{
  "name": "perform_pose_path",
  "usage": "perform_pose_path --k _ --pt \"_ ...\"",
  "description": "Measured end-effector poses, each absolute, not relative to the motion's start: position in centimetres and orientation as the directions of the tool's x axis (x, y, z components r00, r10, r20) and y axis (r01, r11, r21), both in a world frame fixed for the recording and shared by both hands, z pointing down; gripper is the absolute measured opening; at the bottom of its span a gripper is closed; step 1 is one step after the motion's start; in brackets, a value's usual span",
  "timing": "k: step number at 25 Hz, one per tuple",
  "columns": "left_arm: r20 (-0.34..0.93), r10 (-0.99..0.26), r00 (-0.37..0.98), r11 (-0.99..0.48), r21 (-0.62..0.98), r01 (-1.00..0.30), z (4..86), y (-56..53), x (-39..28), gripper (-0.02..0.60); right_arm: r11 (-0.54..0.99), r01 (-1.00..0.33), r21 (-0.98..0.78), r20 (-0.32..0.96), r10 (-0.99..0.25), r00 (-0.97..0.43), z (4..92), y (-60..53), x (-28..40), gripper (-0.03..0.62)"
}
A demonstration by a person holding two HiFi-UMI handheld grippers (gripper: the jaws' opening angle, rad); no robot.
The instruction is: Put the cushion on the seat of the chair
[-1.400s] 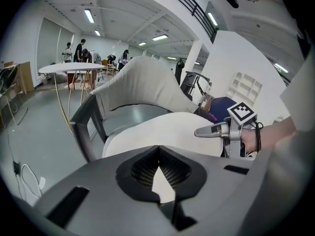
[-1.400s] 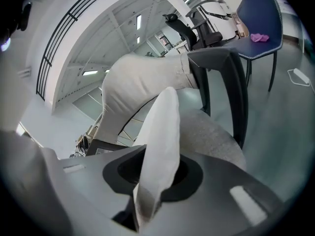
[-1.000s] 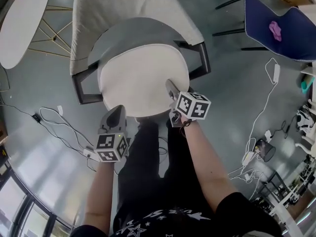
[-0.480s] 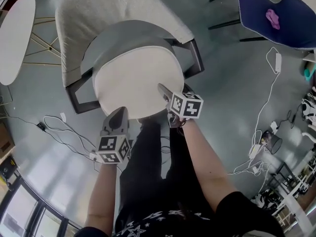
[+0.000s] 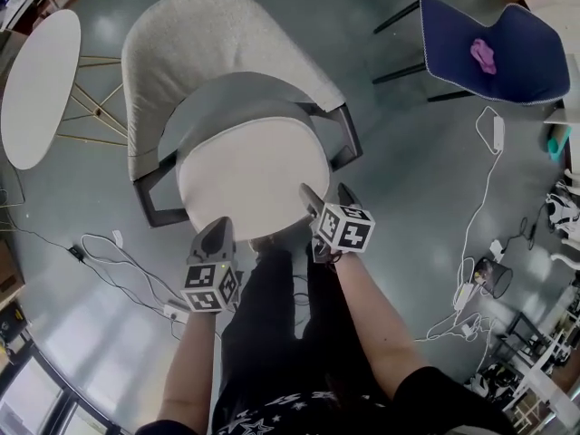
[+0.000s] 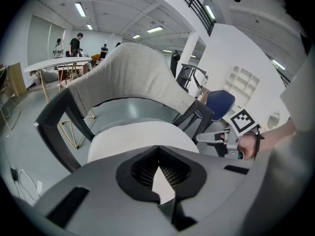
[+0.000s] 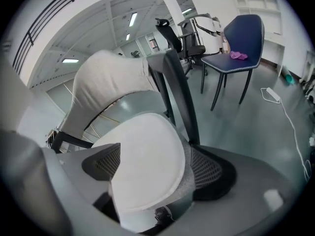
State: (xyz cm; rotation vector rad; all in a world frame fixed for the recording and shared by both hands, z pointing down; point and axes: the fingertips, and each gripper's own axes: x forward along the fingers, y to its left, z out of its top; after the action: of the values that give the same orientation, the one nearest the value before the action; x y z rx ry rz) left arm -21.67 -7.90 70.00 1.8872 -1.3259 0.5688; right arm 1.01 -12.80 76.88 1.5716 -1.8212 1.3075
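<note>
Nearest, above the person's black trousers [image 5: 272,306], the left gripper [image 5: 216,227] points at the front rim of the cushion [image 5: 249,175]. Its jaws are closed tip to tip, and only a sliver of white shows through the gap behind the tips. The right gripper [image 5: 326,194] stands at the cushion's right front rim with its jaws spread wide. It has let go, and the rim lies loose between the two mesh pads, unsqueezed.

The cushion is a round, thick, off-white pad with a smooth top. In the right gripper view a grey speckled underside shows at its rim. It lies flat on the grey seat [image 5: 237,98] of the chair [image 5: 195,39] and covers most of it. A crescent of seat stays bare at the back, below the pale nubbly backrest.

Farther off on the glossy floor [image 5: 408,179] are loose cables [image 5: 480,208]. A white oval table [image 5: 36,84] stands at the left, and a blue chair [image 5: 517,53] carries a pink thing [image 5: 482,55].

A second ago the right jaws were narrow, with one finger over the cushion's top. Now they gape and sit back at the rim. The cushion lies where it did on the seat, and the left gripper keeps its spot.
</note>
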Motion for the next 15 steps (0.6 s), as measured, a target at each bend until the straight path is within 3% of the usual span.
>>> perform_pose_path --k 5,9,15 --pt "0.675 -0.648 0.351 -0.184 0.309 -0.933 66.1 -8.9 -22.8 0.008 0.019 -0.895 -0.446 0.717 -0.592 -0.37 70.4 -12.4 -1.6 0.434" --pt "0.623 -0.702 0.345 -0.191 0.302 -0.934 61.7 -10.3 -23.4 0.008 0.155 -0.876 -0.457 0.662 -0.598 -0.451 64.9 -13.0 -4.3 0.396" --pt "0.531 -0.785 0.318 -0.192 0.278 -0.941 55.4 -11.4 -23.6 0.008 0.25 -0.882 -0.399 0.551 -0.704 -0.449 56.2 -15.8 -4.4 0.185"
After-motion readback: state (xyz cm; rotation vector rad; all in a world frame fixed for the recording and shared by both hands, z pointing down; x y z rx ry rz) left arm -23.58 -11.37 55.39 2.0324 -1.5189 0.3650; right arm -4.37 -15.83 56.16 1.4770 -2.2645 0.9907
